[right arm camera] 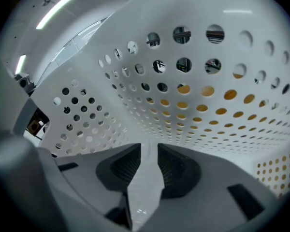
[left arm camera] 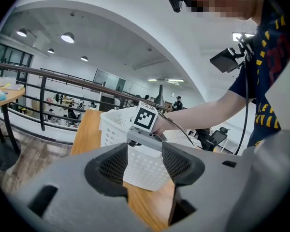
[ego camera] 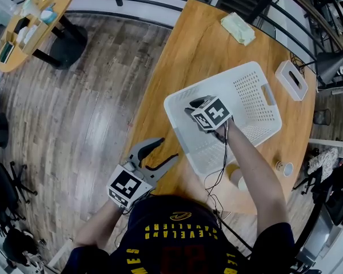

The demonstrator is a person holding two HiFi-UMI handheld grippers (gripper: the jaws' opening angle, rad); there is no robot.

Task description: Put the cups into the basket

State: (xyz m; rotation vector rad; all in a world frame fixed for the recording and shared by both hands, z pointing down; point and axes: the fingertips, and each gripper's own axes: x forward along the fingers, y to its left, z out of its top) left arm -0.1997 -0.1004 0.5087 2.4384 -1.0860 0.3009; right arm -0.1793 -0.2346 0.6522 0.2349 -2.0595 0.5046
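A white perforated basket (ego camera: 257, 104) stands on the wooden table (ego camera: 200, 50). My right gripper (ego camera: 203, 116) reaches down into its near-left corner, and its marker cube hides the jaws from above. In the right gripper view the right gripper (right arm camera: 149, 161) has its jaws slightly apart, with a glossy white strip (right arm camera: 144, 187), seemingly a cup's wall, between the pads. A tan cup (ego camera: 235, 176) and a small cup (ego camera: 284, 168) stand on the table near the basket. My left gripper (ego camera: 163, 153) hovers open and empty at the table's left edge; in its own view the left gripper (left arm camera: 144, 166) faces the basket (left arm camera: 145, 170).
A white tissue box (ego camera: 291, 80) sits right of the basket and a pale green pack (ego camera: 238, 28) at the table's far end. A round table (ego camera: 34, 21) stands on the wood floor at upper left. Railings and office chairs line the right side.
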